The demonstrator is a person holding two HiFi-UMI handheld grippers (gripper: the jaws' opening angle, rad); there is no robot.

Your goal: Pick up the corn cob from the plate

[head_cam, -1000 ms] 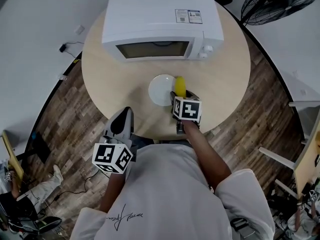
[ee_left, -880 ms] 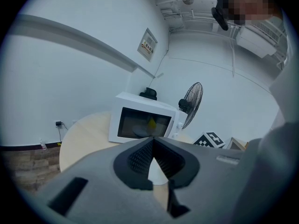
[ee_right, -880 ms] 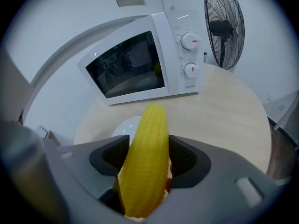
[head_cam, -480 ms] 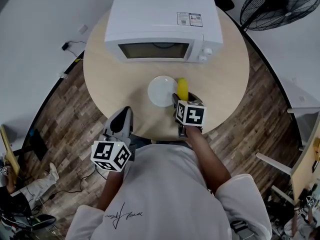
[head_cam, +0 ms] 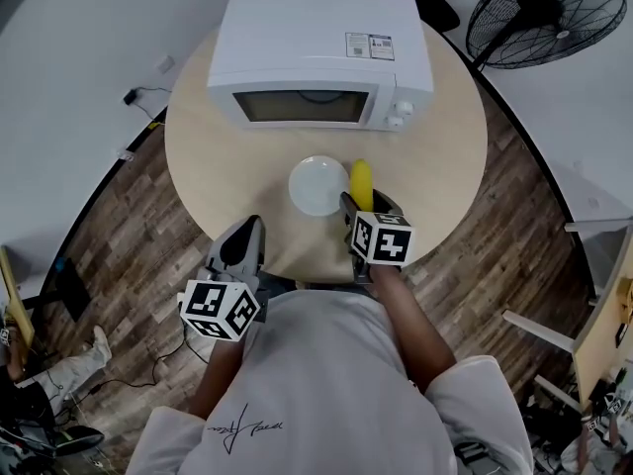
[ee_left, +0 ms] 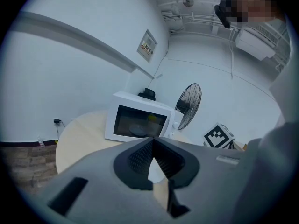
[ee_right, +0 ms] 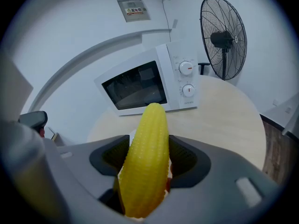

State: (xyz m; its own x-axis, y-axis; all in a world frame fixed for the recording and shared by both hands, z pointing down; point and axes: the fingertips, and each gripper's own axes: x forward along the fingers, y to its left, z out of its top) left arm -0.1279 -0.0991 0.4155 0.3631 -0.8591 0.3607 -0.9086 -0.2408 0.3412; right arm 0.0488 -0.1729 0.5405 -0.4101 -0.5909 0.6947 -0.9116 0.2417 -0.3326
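Note:
A yellow corn cob (head_cam: 362,183) is held in my right gripper (head_cam: 362,204), just right of the round white plate (head_cam: 317,185) and off it. In the right gripper view the corn cob (ee_right: 145,162) fills the gap between the jaws of my right gripper (ee_right: 145,155), which is shut on it; its tip points toward the microwave. My left gripper (head_cam: 249,234) hangs at the table's near edge, left of the plate. In the left gripper view my left gripper (ee_left: 153,143) is shut, its pads meeting with nothing between them.
A white microwave (head_cam: 316,47) with its door closed stands at the back of the round wooden table (head_cam: 435,156). A black floor fan (head_cam: 539,13) stands beyond the table at the right. Cables lie on the floor at the left.
My right gripper has drawn the corn cob from the plate's right rim toward me and a little right, so it now sits apart from the plate. The left gripper has stayed put.

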